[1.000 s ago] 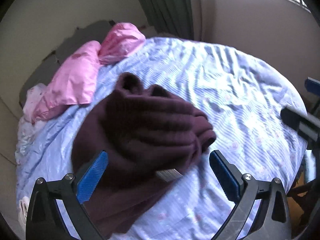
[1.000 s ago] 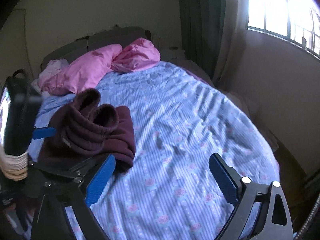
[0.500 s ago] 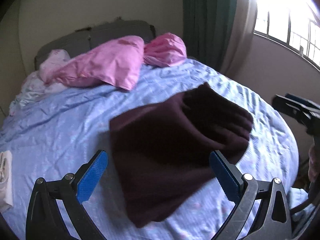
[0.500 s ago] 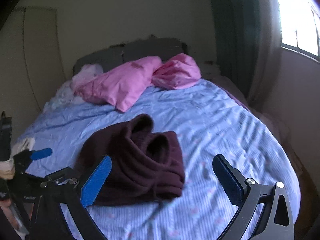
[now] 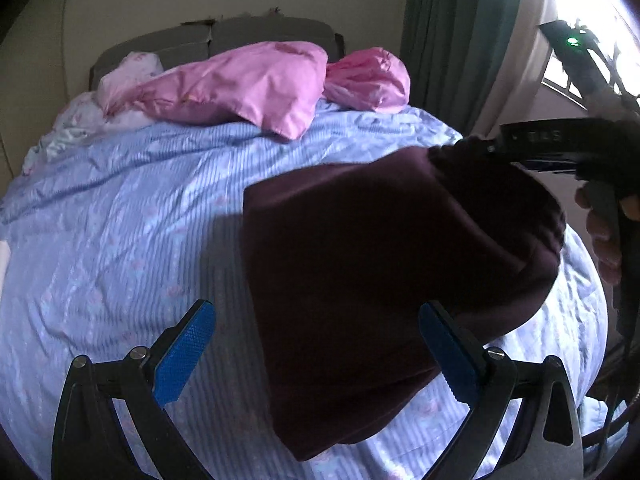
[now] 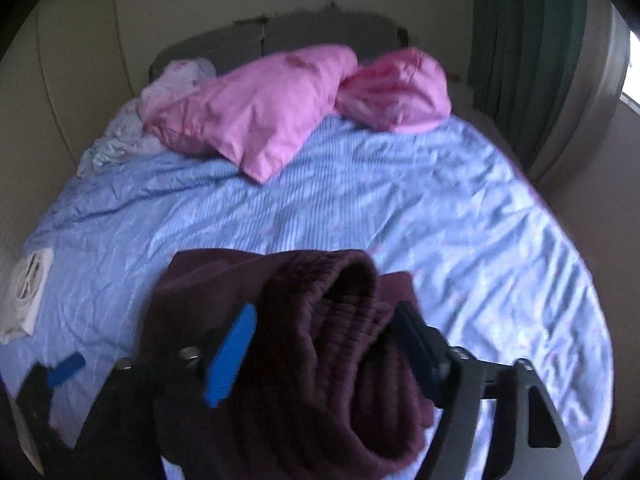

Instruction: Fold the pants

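Pants (image 6: 320, 344) between closing right gripper (image 6: 320, 354) pads

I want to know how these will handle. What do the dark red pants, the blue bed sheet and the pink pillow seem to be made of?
Pants: thick, soft knit, perhaps fleece or cotton; matte, with a ribbed waistband.
Bed sheet: thin woven cloth, cotton or a blend; fine stripes, many small creases, a slight sheen.
Pillow: smooth cover, possibly satin or polyester; it shines and folds sharply.
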### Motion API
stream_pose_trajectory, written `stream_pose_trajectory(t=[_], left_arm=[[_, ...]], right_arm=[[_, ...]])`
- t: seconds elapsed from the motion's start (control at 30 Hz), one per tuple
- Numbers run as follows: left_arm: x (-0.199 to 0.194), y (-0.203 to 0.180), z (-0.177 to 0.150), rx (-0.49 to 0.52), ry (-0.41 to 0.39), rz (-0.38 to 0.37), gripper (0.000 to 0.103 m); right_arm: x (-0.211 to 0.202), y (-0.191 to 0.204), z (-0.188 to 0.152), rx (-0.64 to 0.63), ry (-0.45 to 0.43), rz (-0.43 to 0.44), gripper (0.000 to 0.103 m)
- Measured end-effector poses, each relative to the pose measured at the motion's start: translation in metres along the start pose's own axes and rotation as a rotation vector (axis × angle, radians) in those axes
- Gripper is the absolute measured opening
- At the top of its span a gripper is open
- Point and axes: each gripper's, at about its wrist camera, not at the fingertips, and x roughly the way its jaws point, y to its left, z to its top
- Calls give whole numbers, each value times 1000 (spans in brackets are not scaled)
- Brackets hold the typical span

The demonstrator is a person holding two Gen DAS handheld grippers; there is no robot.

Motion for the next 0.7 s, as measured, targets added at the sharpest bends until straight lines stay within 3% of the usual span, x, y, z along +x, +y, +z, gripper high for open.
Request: stream_pose_trajectory(t=[0.03,0.1,0.13,0.23,0.3,0.4,0.5,0.63,0.67,0.7], left_arm=[[3,0,-3,-2,3,-5,103],[10,0,-8,1,23,-21,103],[15,0,-12,1,35,-26,103],[25,-1,-18,-15,58,-38,103],[32,-2,-23,-30,84,-75,103],[37,-8,-27,-27,103,-91,103],[41,-20,-32,7,114,-64,103],[46,-29,-40,43,130,-42,103],[47,-29,-41,43,135,-41,103],[47,-29,-40,42,137,-36,103]], right_arm=[[8,0,0,6,22,10,58],[25,2,-3,5,72,28,19],[27,3,-5,-1,74,45,16],[12,2,-8,-19,-8,79,14],[-15,-9,-6,-34,-144,121,13],[-31,-31,-2,-29,-222,200,12],[-17,-54,-8,-18,-211,189,12],[21,-77,-29,5,-132,144,13],[28,-81,-37,10,-121,122,14],[31,-85,-40,18,-116,111,26]])
